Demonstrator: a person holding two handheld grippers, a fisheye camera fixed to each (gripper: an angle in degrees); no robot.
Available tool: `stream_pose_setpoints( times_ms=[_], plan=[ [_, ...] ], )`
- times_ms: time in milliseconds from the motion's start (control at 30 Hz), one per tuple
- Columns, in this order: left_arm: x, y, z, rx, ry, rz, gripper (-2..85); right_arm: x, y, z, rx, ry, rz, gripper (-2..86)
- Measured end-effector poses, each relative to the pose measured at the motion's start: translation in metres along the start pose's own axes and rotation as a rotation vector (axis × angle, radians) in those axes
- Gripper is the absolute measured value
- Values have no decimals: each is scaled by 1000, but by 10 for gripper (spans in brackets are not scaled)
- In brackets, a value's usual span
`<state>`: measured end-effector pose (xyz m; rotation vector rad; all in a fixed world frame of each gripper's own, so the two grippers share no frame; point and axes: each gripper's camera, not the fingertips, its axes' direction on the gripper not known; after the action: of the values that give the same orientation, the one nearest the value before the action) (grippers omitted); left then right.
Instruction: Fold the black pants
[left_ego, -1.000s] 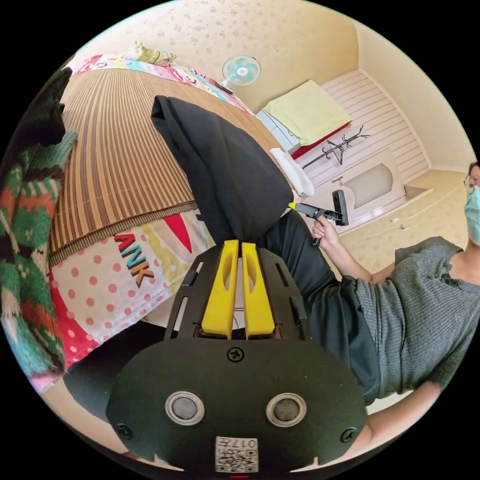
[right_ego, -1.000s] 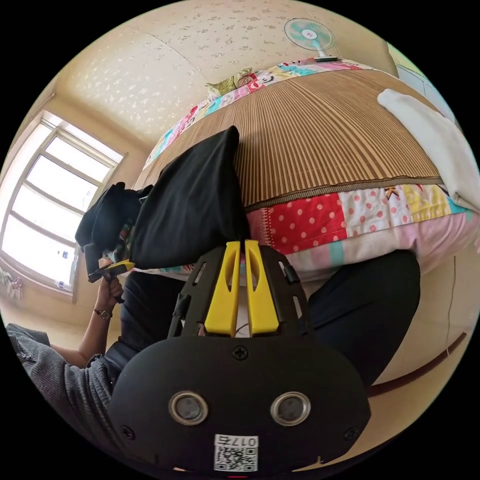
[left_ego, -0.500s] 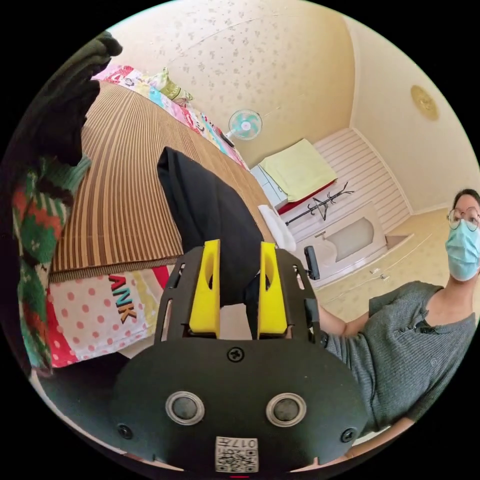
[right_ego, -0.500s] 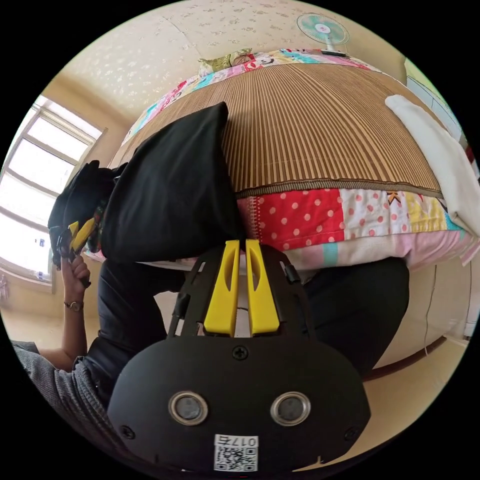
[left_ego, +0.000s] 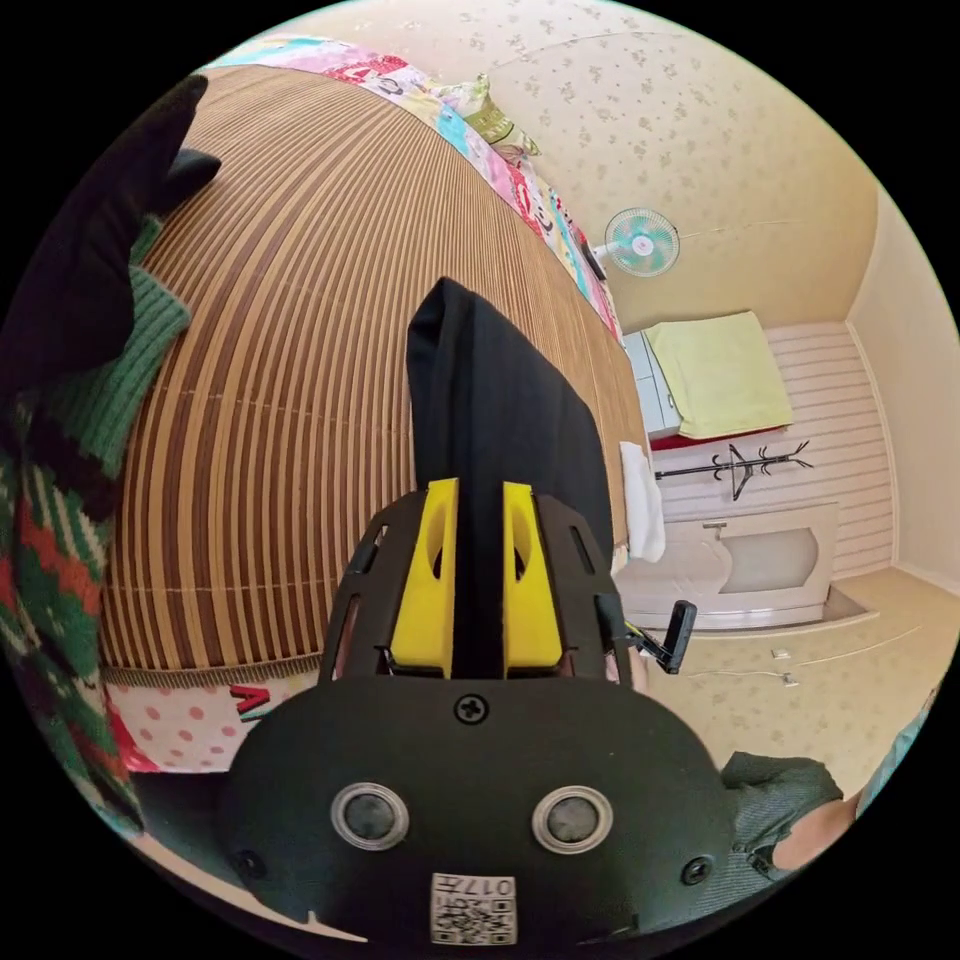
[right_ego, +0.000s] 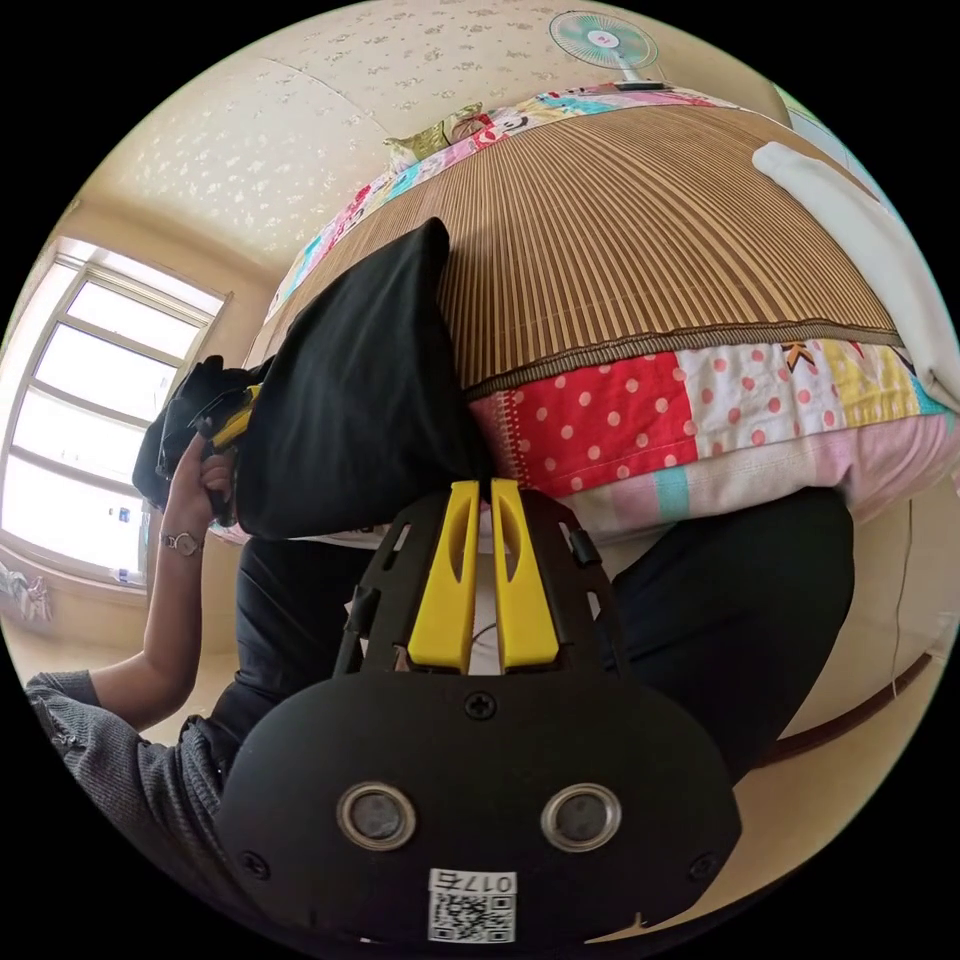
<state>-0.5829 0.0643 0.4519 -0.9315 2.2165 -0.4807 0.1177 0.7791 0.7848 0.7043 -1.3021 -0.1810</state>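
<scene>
The black pants (left_ego: 500, 400) lie folded on the striped bamboo mat (left_ego: 300, 350) of the bed, reaching back to the near edge. My left gripper (left_ego: 478, 485) is shut on a thick fold of them, with black cloth filling the gap between its yellow jaws. In the right gripper view the pants (right_ego: 360, 400) hang over the mat's edge, and my right gripper (right_ego: 480, 483) is shut on their near corner. The left gripper (right_ego: 232, 425), in the person's hand, shows at the pants' far side.
A green and red knitted sweater (left_ego: 60, 480) and a dark garment pile (left_ego: 90, 250) lie beside the pants. A white folded cloth (right_ego: 860, 230) rests on the mat's other side. The dotted quilt (right_ego: 650, 410) hangs below the mat. The person's dark-clad legs (right_ego: 730, 610) press against the bed.
The left gripper's jaws stood wide apart half a second ago; they now grip a thicker fold of the pants, farther over the mat. The right gripper has kept its grip.
</scene>
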Motion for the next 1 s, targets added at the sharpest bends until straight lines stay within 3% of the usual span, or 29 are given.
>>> stream_pose_setpoints(
  times_ms=[200,433,533,600,667,900,1000],
  plan=[
    [-2,-16,7,-12,151,-7,6,18,-13,-4,-7,-51,18,27],
    [4,-26,2,47,-46,40,-1,22,-31,-13,-39,17,-20,35],
    [1,-10,-6,128,14,31,39,30,-45,-29,-98,-10,-17,49],
    [0,13,-27,236,28,27,136,37,-52,-50,-75,-22,-13,69],
    [-1,25,-40,287,18,23,177,53,-65,-72,-24,-51,-21,91],
    [-21,-8,-7,72,84,13,209,108,-126,-139,164,-214,15,133],
    [-17,-19,2,47,63,19,185,126,-169,-116,18,-342,-32,172]
  ],
)
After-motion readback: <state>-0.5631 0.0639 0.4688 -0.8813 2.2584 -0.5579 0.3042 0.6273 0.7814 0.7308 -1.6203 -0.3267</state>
